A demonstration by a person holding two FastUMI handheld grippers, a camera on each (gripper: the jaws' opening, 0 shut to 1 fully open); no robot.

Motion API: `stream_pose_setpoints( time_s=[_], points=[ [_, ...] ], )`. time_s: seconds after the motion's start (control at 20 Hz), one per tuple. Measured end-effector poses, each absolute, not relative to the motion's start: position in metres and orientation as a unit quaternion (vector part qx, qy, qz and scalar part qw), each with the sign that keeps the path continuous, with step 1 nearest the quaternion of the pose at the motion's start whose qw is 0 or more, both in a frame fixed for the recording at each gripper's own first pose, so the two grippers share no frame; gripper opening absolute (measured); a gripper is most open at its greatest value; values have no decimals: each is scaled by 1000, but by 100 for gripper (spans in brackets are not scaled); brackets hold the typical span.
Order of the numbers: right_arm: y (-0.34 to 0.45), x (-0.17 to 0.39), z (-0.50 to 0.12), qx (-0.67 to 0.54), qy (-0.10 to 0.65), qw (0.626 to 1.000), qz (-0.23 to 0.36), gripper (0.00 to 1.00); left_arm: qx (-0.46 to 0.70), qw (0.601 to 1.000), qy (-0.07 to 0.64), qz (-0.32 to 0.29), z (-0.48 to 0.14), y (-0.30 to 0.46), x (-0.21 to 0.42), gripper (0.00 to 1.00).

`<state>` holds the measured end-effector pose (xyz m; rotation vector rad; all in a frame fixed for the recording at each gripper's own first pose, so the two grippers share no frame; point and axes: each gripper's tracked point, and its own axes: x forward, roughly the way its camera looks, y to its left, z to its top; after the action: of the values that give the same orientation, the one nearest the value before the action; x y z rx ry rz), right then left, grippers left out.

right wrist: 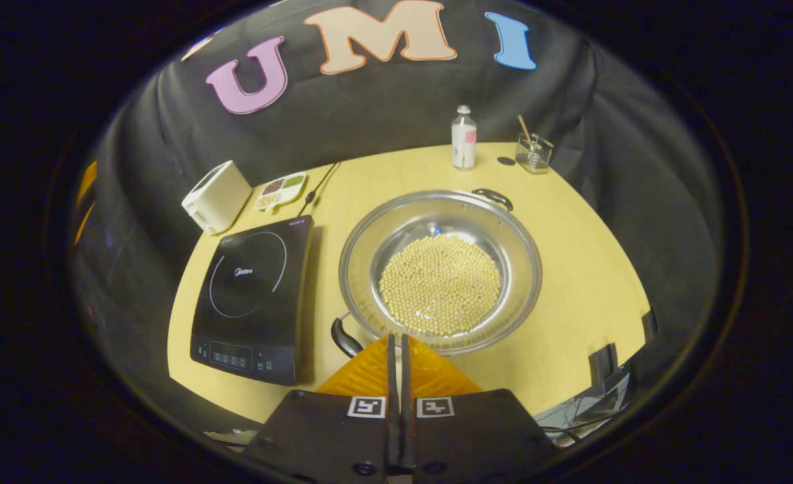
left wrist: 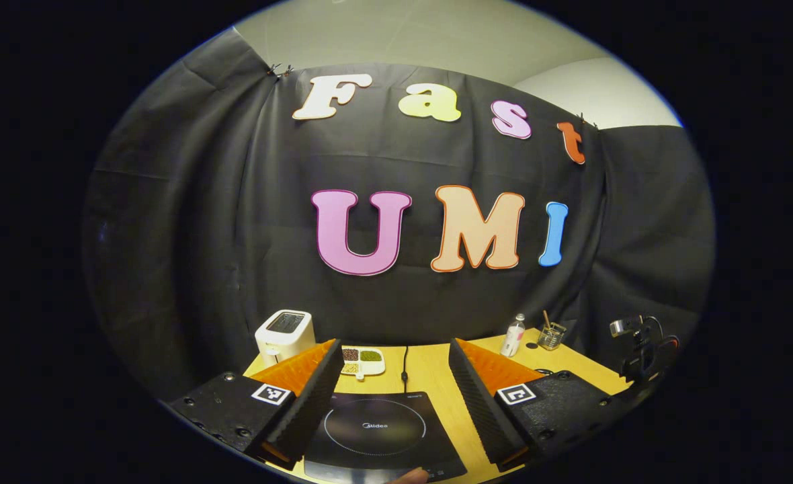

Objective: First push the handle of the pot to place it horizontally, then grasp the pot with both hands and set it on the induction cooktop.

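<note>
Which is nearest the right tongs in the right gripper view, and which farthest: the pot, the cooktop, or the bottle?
1. Pot: just ahead of the right tongs, which hang shut over its near rim.
2. Induction cooktop: off to the left in this view.
3. Bottle: at the table's far edge.

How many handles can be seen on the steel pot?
2. In the right gripper view, the pot has one handle at its far rim, towards the bottle, and the other handle at its near rim, beside the induction cooktop.
</note>
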<state>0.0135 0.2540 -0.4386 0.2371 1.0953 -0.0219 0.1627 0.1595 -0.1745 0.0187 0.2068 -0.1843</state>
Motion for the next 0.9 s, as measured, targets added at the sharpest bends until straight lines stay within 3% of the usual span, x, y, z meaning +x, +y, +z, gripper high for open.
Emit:
stream_pose_setpoints(
  time_s=[0.6,0.9],
  points=[
    [272,-11,-511,98,602,792,-6,3,12,991,108,-72,-180,181,166,96],
    [284,1,-519,100,608,787,1,3,17,992,106,-65,-177,185,165,96]
  ],
)
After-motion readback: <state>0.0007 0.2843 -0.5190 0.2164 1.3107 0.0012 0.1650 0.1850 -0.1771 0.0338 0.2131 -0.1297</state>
